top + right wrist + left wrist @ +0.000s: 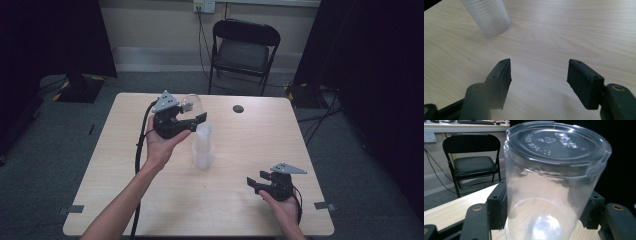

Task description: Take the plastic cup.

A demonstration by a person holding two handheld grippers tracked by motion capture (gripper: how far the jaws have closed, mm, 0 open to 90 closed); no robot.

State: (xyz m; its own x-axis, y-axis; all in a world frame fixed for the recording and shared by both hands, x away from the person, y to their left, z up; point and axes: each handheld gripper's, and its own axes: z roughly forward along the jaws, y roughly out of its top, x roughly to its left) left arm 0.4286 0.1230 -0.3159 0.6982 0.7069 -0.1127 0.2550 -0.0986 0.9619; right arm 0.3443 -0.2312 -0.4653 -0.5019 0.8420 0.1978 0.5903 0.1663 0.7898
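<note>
— Pale wooden table, a black folding chair at twelve o'clock. What's the left gripper got?

— Its jaws are clamped on a clear plastic cup, held above the cup stack.

— And the right gripper?

— At five o'clock, spread wide, holding nothing.

a lab-like recording room: a bare wooden counter on grey carpet, black curtains on both sides, a black folding chair and a wall socket behind.
</note>
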